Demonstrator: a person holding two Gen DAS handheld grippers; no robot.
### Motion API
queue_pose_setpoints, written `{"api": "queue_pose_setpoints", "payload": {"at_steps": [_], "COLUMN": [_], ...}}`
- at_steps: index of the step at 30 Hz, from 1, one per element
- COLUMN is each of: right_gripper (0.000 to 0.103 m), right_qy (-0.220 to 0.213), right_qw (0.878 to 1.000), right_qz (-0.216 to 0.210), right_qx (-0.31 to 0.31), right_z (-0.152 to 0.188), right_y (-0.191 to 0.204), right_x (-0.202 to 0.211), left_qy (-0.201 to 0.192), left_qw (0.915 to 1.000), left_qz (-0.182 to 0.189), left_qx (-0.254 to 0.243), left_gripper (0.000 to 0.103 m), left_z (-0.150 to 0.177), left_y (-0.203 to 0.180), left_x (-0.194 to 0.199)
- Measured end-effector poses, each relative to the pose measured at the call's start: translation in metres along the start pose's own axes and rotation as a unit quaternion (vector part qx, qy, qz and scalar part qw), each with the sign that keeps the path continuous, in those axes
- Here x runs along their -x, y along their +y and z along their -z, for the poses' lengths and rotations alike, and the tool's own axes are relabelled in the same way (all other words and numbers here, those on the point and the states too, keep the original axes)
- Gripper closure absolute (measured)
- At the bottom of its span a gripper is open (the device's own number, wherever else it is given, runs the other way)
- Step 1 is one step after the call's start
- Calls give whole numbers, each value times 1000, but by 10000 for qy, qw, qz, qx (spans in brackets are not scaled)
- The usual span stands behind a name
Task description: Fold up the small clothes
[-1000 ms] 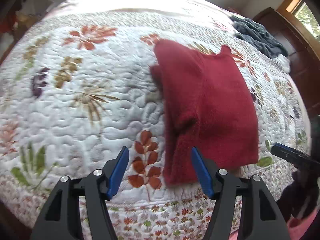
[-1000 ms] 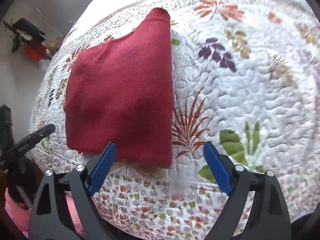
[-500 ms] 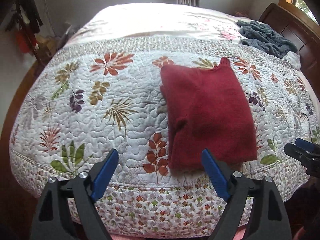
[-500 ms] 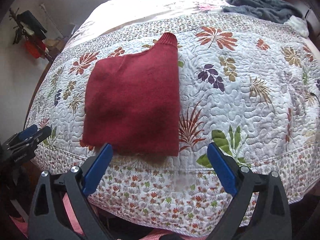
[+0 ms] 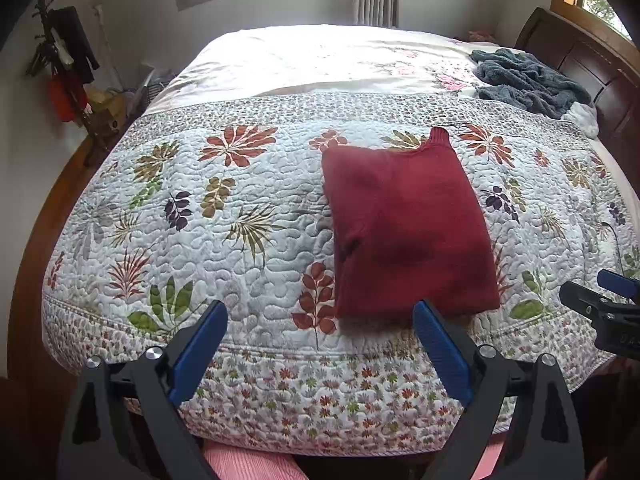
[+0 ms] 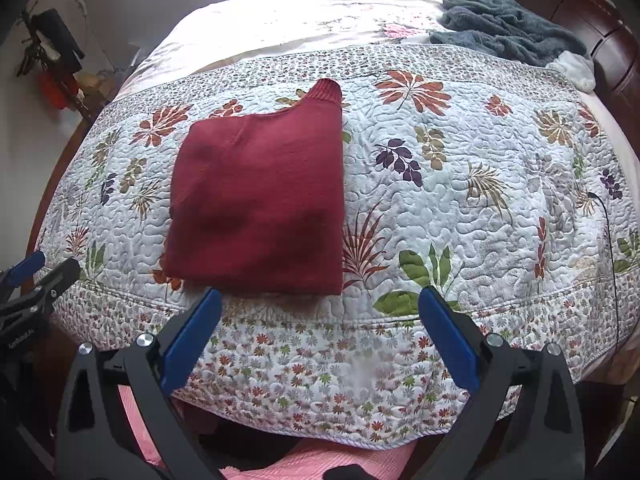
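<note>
In front of you the red sweater point(image 5: 404, 224) is a matt, fine knit with a ribbed collar. The quilt point(image 5: 248, 216) is stitched, puckered cotton-like cloth. Upper right, the grey blanket point(image 6: 508, 30) looks fuzzy against the glossy dark wooden headboard point(image 5: 592, 68).

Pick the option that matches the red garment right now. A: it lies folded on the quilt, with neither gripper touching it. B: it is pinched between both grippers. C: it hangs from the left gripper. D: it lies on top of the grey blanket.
A: the red garment lies folded on the quilt, while the left gripper and right gripper are open, short of it.
</note>
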State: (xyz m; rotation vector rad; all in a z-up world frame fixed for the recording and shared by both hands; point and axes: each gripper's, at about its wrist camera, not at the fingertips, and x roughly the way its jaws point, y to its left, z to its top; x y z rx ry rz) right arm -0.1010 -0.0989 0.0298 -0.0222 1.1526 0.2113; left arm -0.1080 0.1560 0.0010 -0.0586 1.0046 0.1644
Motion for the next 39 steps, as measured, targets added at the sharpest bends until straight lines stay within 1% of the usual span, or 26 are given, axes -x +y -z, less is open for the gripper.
{"api": "queue_pose_setpoints", "payload": {"at_steps": [9, 16, 22, 29, 32, 35, 39], "right_gripper": [3, 3, 3, 3, 3, 3, 3], "right_qy": [-80, -22, -61, -276, -224, -68, -62], "right_qw": [9998, 9999, 9998, 9992, 9993, 9999, 9999], "right_qz": [185, 171, 196, 245, 256, 63, 128], "right_qx": [28, -8, 3, 165, 147, 66, 54], "right_z": [4, 6, 7, 7, 5, 4, 5], "right_y": [5, 9, 12, 19, 19, 16, 16], "right_x": [15, 11, 7, 6, 3, -2, -4], "left_qy": [-115, -84, -88, -98, -86, -67, -62], "left_qw": [9999, 9998, 9996, 9993, 9993, 9993, 9992], "left_qz": [-104, -190, -252, -331, -351, -350, -362], "left_qx": [-3, -67, -92, -143, -133, -126, -131], "left_gripper": [9, 9, 9, 9, 9, 9, 9], "left_z": [4, 5, 5, 5, 5, 5, 6], "left_y": [0, -3, -4, -4, -4, -3, -3], "left_x": [14, 13, 12, 9, 7, 5, 3]}}
